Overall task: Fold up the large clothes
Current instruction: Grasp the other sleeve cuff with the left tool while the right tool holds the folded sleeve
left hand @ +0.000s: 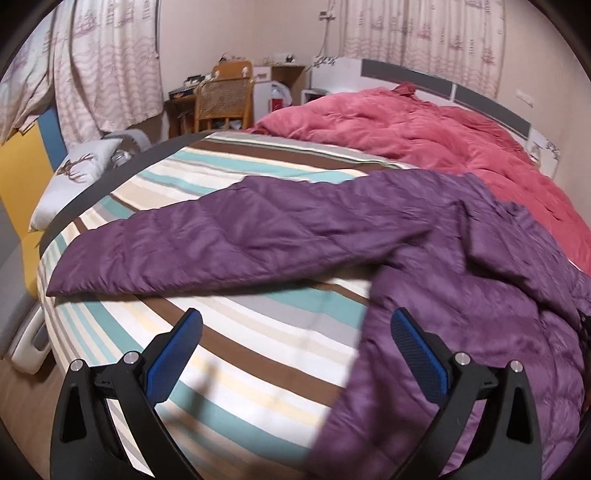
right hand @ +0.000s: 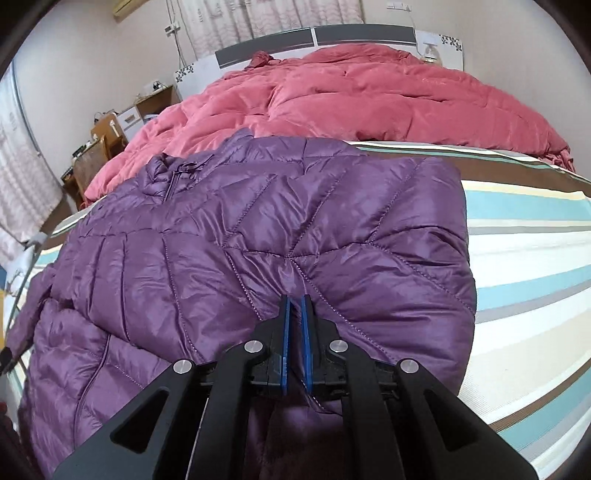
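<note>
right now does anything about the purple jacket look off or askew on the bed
Yes: the purple jacket is lopsided. Its right side is already folded in, but one sleeve stretches straight out across the striped bedsheet, unfolded. The left gripper is open over the sheet; the right gripper is shut at the jacket's hem.

No words, numbers, labels or brand marks can be read in either view. The only printed marks are pictures: a deer drawing on the white pillow (left hand: 74, 177) beside the bed, small leaf patterns on the headboard's (right hand: 448, 42) white end panels, and faint repeated motifs on the curtains (left hand: 424, 29).
</note>
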### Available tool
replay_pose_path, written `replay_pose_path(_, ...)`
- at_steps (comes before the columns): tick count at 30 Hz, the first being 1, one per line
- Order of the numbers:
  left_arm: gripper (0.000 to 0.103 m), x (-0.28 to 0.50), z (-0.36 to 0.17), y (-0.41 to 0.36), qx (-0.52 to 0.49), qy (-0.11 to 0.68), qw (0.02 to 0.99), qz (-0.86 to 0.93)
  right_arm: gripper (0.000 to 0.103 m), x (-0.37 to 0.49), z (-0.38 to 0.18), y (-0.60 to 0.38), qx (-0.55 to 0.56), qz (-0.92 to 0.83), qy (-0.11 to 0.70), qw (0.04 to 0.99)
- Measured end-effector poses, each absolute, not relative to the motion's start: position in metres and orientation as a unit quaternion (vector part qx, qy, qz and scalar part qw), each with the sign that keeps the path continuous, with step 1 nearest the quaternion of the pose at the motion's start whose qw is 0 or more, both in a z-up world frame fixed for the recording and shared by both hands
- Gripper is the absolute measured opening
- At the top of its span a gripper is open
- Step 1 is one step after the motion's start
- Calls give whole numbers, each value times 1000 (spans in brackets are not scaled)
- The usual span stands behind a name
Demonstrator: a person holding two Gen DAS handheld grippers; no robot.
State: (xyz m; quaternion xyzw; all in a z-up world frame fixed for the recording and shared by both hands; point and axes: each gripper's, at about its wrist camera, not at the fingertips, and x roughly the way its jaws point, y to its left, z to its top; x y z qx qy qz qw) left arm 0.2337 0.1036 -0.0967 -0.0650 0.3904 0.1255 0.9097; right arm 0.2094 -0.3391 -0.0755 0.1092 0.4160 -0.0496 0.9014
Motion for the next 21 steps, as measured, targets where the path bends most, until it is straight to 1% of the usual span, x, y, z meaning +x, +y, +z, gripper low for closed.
replay_pose_path(1,101,238,-98,113,-73,395,907,129,6,210,-75,-338,106,-48,417,901)
replay_pose_path(2,101,240,-100,121,-81,399,904,133,9,211,-74,-336,102,-46,418,901)
replay_pose_path(4,101,245,-103,141,-105,406,896,144,18,210,-70,-332,93,-39,419,902)
replay_pose_path(5,101,246,-105,154,-124,405,893,151,25,210,-69,-330,87,-38,418,904)
replay_pose_path(6,101,245,-105,164,-137,403,891,158,30,210,-67,-326,78,-39,414,906)
replay_pose_path(13,101,233,-119,223,-202,387,869,233,30,213,-74,-324,67,-45,418,905)
replay_pose_path(17,100,221,-135,269,-282,378,832,291,30,216,-78,-317,48,-53,421,904)
replay_pose_path(19,98,217,-141,284,-314,369,819,306,30,215,-78,-316,46,-55,419,905)
replay_pose_path(21,89,214,-148,299,-346,356,809,314,30,215,-79,-317,49,-54,418,905)
